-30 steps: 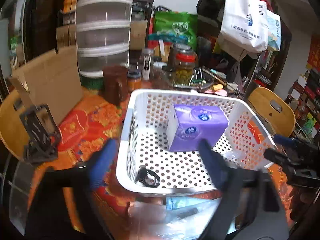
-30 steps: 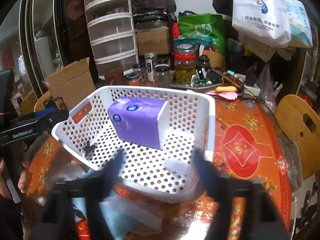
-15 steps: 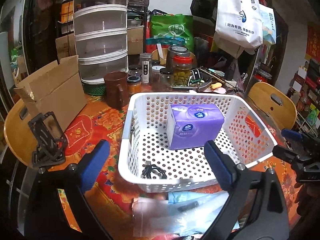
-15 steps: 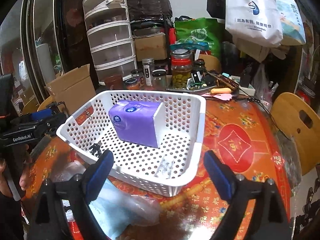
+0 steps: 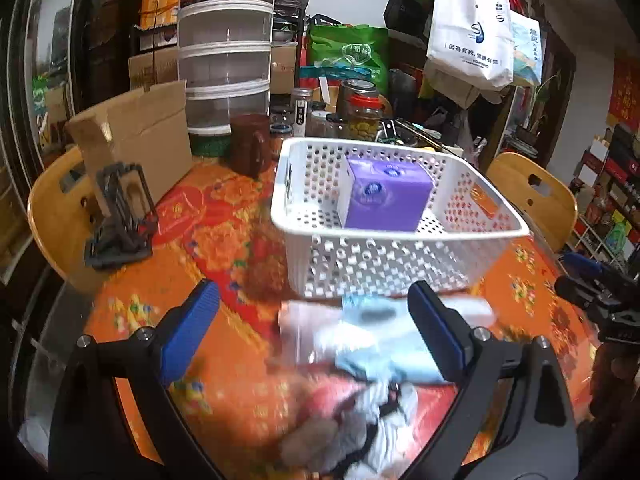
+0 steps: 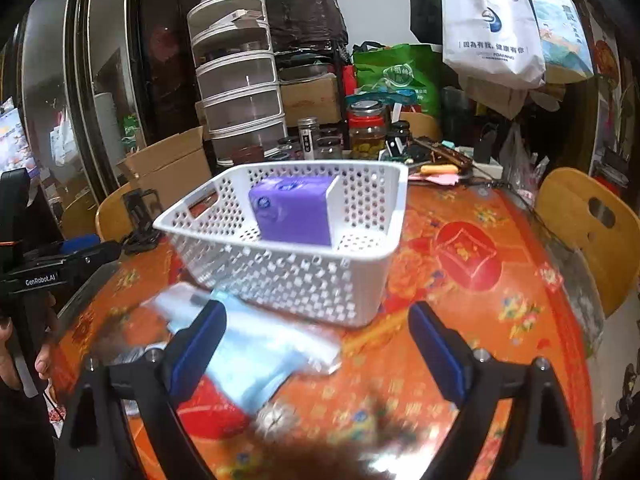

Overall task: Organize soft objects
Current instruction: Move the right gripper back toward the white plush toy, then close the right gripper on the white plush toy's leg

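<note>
Since the last look, both of my grippers are sitting farther back from the white perforated plastic basket (image 5: 400, 236), so its near wall is now filling the view where I was seeing its floor before. My left gripper (image 5: 314, 334) is hanging over the near edge of the round table with the orange-and-red flowered cloth (image 5: 224, 240), its blue-padded fingers (image 5: 188, 332) spread wide and pinching nothing. Just beyond and partly under them, a clear plastic packet holding pale blue soft cloth (image 5: 380, 340) is lying on the table, blurred, close in front of the basket. My right gripper (image 6: 316, 346) is also standing wide apart and empty, with the same packet (image 6: 256, 348) lying by its left finger. Inside the basket, a purple pack of soft tissues (image 5: 384, 196) is standing upright toward the far wall. Left of the basket, a black folding stand (image 5: 120, 216) is resting beside a brown cardboard box (image 5: 140, 136). Farther back, a dark brown mug (image 5: 250, 144), glass jars (image 5: 362, 110) and a clear stacked drawer tower (image 5: 226, 48) are crowding the table's far side.
</note>
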Tool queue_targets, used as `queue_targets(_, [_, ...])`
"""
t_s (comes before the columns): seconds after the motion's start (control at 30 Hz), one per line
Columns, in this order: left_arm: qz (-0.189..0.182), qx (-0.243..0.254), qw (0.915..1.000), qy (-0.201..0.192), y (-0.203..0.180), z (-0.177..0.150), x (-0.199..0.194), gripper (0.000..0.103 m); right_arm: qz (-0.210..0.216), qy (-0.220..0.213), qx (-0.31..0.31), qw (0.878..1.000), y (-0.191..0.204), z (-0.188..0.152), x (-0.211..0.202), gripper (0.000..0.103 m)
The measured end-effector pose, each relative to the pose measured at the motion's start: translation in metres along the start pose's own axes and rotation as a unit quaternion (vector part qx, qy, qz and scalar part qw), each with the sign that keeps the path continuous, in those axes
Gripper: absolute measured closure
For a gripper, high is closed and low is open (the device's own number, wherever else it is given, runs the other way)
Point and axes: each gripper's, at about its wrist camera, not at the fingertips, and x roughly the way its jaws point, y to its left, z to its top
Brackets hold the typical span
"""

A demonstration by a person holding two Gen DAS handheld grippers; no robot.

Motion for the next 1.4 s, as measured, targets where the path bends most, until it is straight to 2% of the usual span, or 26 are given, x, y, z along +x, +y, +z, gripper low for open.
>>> queue_targets(0.37, [-0.018, -0.032, 0.9993, 0.005, 0.016, -0.068, -0.031, 0.009, 0.006, -0.005, 0.024, 1.0, 0.024, -0.058, -0.016, 0.011])
queue_targets(0.6, [-0.009, -0.03, 0.9995, -0.003, 0.029, -0.106, -0.036, 0.009, 0.034, -0.02, 0.015, 0.999, 0.077, -0.084, -0.023, 0.013])
queue_targets(0.7, [-0.012, -0.033, 0.9994, -0.005, 0.037, -0.117, -0.037, 0.009, 0.05, -0.011, 0.003, 0.999, 0.101, -0.091, -0.017, 0.026])
queue_targets(0.77, [-0.017, -0.038, 0.9991, -0.007, 0.044, -0.124, -0.038, 0.009, 0.061, 0.0, -0.004, 0.998, 0.115, -0.096, -0.012, 0.041])
queue_targets(0.97, [-0.029, -0.034, 0.9989, -0.014, 0.051, -0.133, -0.036, 0.01, 0.093, 0.01, -0.023, 0.995, 0.15, -0.105, -0.004, 0.053])
queue_targets(1.07, [-0.042, -0.03, 0.9986, -0.014, 0.051, -0.138, -0.033, 0.016, 0.1, 0.015, -0.034, 0.994, 0.163, -0.108, 0.002, 0.061])
queue_targets(1.13, [-0.041, -0.025, 0.9988, -0.012, 0.049, -0.141, -0.03, 0.024, 0.107, 0.025, -0.037, 0.993, 0.168, -0.107, 0.011, 0.068])
queue_targets(1.27, [-0.047, -0.025, 0.9986, -0.004, 0.049, -0.145, -0.022, 0.034, 0.116, 0.024, -0.038, 0.992, 0.174, -0.105, 0.02, 0.07])
queue_targets(1.33, [-0.05, -0.025, 0.9984, 0.0, 0.05, -0.147, -0.019, 0.043, 0.114, 0.022, -0.04, 0.992, 0.176, -0.104, 0.022, 0.071])
queue_targets(1.4, [-0.056, -0.026, 0.9981, 0.002, 0.05, -0.148, -0.017, 0.046, 0.115, 0.021, -0.035, 0.993, 0.175, -0.103, 0.022, 0.074])
